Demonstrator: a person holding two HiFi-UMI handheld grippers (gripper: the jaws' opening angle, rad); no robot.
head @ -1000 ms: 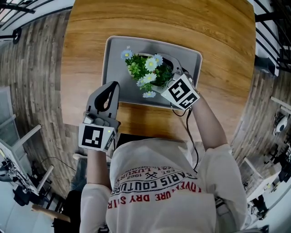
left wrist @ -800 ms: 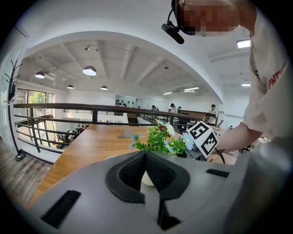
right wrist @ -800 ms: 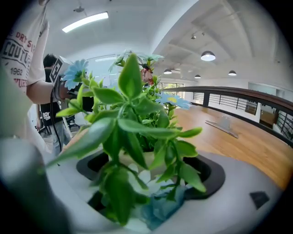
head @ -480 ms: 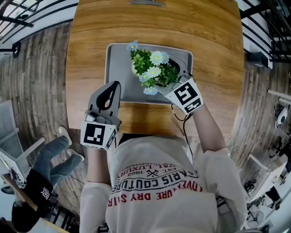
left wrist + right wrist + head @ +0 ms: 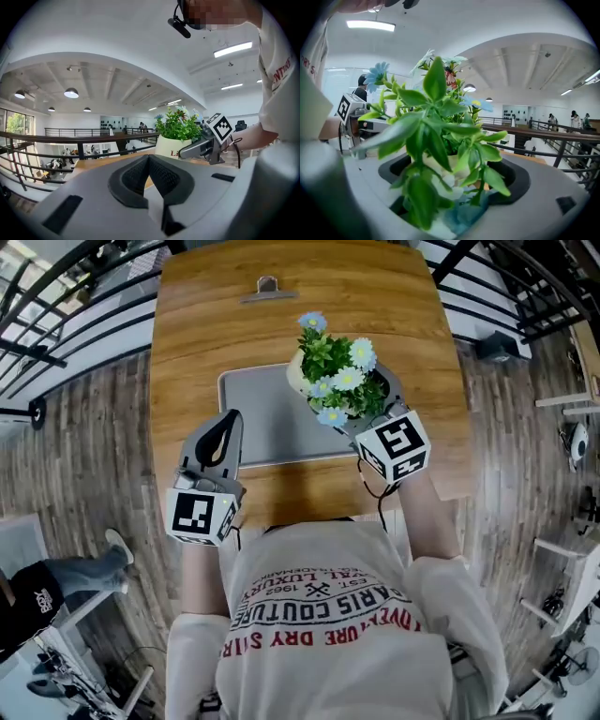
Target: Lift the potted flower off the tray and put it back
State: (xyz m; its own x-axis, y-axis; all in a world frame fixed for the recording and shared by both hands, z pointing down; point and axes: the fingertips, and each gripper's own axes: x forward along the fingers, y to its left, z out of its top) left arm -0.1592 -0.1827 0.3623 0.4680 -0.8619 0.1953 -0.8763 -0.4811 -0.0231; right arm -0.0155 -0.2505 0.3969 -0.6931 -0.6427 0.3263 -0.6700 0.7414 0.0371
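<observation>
The right gripper's (image 5: 367,411) jaws squeeze the potted flower (image 5: 337,379) between them, up off the tray (image 5: 267,413) below. The left gripper's (image 5: 228,423) jaws are closed on nothing. Putting it back is left.

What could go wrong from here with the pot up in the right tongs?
1. The right tongs grip the potted flower from one side only, so it may tilt or slip.
2. Foliage fills the right gripper view, so the grip is hard to check there.
3. In the head view the plant sits over the far right corner of the tray. Lowered straight down, it might land on the rim.
</observation>
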